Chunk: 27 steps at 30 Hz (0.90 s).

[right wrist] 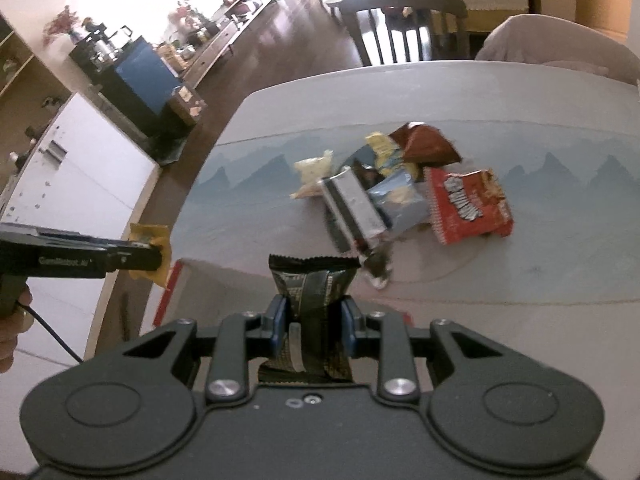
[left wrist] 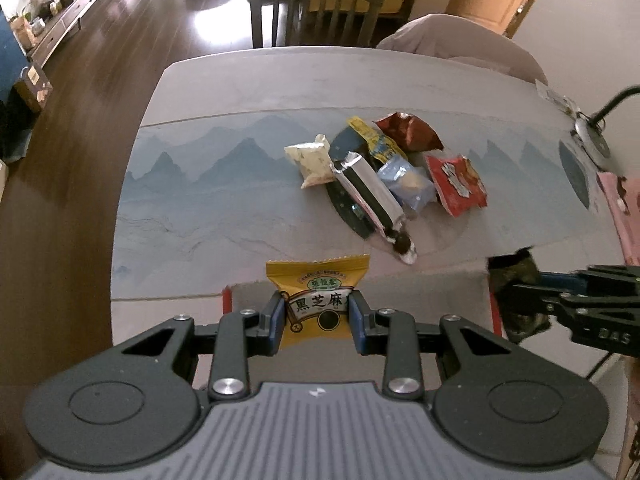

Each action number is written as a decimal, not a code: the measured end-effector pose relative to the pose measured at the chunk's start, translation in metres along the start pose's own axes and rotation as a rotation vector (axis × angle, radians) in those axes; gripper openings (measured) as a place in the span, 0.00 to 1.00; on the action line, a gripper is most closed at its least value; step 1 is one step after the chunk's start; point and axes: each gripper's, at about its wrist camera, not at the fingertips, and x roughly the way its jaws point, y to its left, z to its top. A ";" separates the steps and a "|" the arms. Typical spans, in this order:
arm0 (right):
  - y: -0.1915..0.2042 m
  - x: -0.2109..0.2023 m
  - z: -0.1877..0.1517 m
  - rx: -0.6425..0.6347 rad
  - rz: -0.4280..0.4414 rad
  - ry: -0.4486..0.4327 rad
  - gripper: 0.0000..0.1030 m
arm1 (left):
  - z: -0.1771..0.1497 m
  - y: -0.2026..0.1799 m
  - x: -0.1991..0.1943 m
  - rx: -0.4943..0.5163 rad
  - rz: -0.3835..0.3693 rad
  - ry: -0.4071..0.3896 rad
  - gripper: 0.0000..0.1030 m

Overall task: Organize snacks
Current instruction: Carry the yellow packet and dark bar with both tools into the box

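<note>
Your left hand-held gripper (left wrist: pixel 318 316) is clamped on a yellow packet (left wrist: pixel 318 300), its blue pads pressing the packet's two sides, with the serrated top edge sticking out beyond the fingers. It hangs above the near edge of the table (left wrist: pixel 200 216), clear of the surface (in the right wrist view you see it from the side, off the table's left edge (right wrist: pixel 150 250)).

Further in, at the middle of the table, the loose snacks lie in a heap on a dark plate (left wrist: pixel 346 204): a cream pouch (left wrist: pixel 310 160) at the left, then a long silver bar (left wrist: pixel 372 196) lying across the plate, a yellow-and-blue wrapper (left wrist: pixel 374 138) behind it, a pale blue packet (left wrist: pixel 408 184), a brown bag (left wrist: pixel 410 132) at the back, and a red packet (left wrist: pixel 456 184) at the right, resting on the table just beside the plate.

Your right hand-held gripper (right wrist: pixel 314 322) is squeezed tight on a dark packet (right wrist: pixel 314 284), which is pinched narrow between the pads and flares out above them. It too is held off the table, over the near edge.
</note>
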 end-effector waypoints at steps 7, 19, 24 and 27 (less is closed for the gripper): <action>0.017 0.008 -0.026 -0.014 0.031 0.031 0.26 | -0.033 -0.004 -0.007 0.031 -0.035 0.021 0.31; 0.032 0.065 -0.074 -0.056 -0.054 0.143 0.26 | -0.089 -0.007 0.072 0.046 0.002 0.142 0.31; 0.041 0.089 -0.088 -0.096 -0.094 0.181 0.26 | -0.099 -0.008 0.097 0.057 0.001 0.169 0.31; 0.046 0.098 -0.094 -0.133 -0.115 0.193 0.26 | -0.104 -0.009 0.109 0.068 0.017 0.192 0.31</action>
